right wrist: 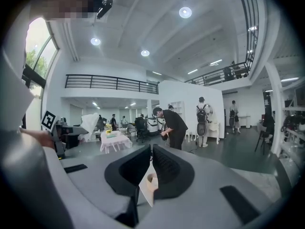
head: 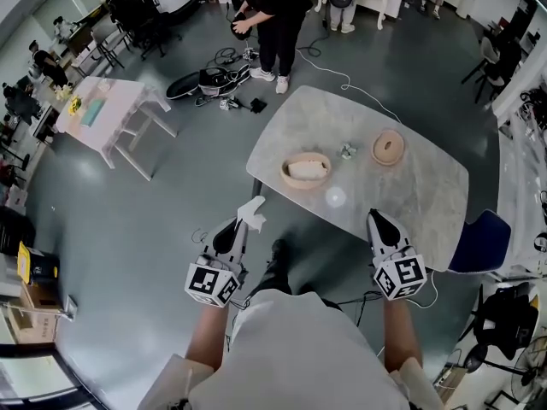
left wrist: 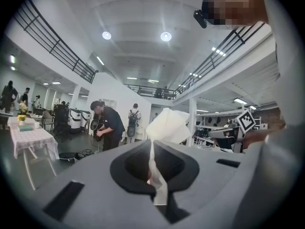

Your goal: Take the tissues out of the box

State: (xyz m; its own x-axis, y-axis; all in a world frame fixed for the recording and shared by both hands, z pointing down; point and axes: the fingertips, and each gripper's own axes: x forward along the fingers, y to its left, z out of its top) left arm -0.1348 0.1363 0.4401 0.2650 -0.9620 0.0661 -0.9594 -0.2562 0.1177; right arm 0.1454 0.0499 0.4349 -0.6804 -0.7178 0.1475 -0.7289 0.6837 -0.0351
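Observation:
My left gripper [head: 242, 222] hangs over the floor just off the table's near left edge, shut on a white tissue [head: 253, 210]. In the left gripper view the tissue [left wrist: 167, 125] fans out above the closed jaws, and a thin strip of it runs down between them. The round wooden tissue box [head: 306, 170], with white tissue showing inside, stands on the pale marble table [head: 410, 195]. Its wooden lid [head: 388, 148] lies to the right. A white crumpled tissue [head: 335, 196] lies in front of the box. My right gripper [head: 375, 218] is over the table's near edge, shut and holding nothing.
A small object [head: 347, 151] sits between box and lid. A person in black [head: 273, 15] stands beyond the table, with cables and gear [head: 214, 82] on the floor nearby. A pink-white table [head: 107, 109] is at the left. A blue chair [head: 479, 242] is at the table's right corner.

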